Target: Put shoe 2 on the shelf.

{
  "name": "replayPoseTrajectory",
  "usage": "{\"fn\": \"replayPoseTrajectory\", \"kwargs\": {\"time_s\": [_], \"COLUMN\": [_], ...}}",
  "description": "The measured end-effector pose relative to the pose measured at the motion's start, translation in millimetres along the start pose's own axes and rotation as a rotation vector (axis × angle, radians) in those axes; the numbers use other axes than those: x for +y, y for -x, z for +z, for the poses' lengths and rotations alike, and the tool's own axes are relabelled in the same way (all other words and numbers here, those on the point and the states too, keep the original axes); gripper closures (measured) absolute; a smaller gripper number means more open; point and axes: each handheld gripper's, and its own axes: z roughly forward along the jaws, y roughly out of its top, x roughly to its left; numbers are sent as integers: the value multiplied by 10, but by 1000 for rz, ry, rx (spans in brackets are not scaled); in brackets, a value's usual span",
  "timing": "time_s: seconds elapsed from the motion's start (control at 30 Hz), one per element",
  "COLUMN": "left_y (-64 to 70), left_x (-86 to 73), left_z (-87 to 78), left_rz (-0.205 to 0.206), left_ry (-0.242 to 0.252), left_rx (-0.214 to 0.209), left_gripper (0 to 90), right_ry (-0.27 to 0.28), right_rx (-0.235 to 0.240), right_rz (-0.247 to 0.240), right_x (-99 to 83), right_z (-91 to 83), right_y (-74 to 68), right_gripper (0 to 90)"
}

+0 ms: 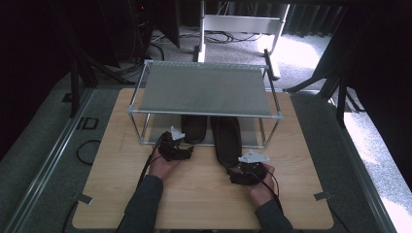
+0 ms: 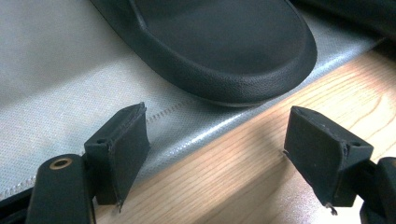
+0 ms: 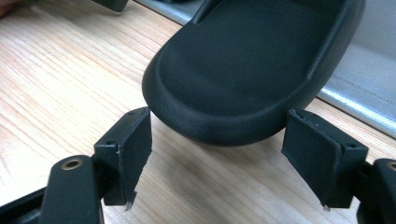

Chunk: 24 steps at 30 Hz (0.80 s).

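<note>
A wooden table is seen carrying a two-tier rack at 12 o'clock. Two black slippers lie on its lower shelf, the right slipper jutting out. The right gripper is held released around its heel; the left gripper, released, faces the left slipper.

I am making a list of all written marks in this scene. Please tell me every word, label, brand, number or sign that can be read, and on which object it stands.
None can be read.
Left slipper: plain black, no brand or size visible.
Right slipper: plain black, no marking visible.
Shelf rack: bare grey surface, no label.
Grey plates on the left gripper and right gripper: no legible text; too small to tell.
</note>
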Motion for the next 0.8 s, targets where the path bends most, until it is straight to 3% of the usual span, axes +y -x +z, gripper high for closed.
{"fn": "replayPoseTrajectory", "kwargs": {"time_s": [0.53, 0.8], "left_y": [-4, -2], "left_x": [0, 0], "left_z": [0, 0], "left_rz": [-4, -2], "left_ry": [1, 0], "left_rx": [-4, -2], "left_gripper": [224, 224], "right_ry": [2, -1], "right_rx": [10, 5], "right_rz": [41, 26], "right_x": [48, 78], "right_z": [69, 108], "right_y": [121, 168], "right_gripper": [248, 262]}}
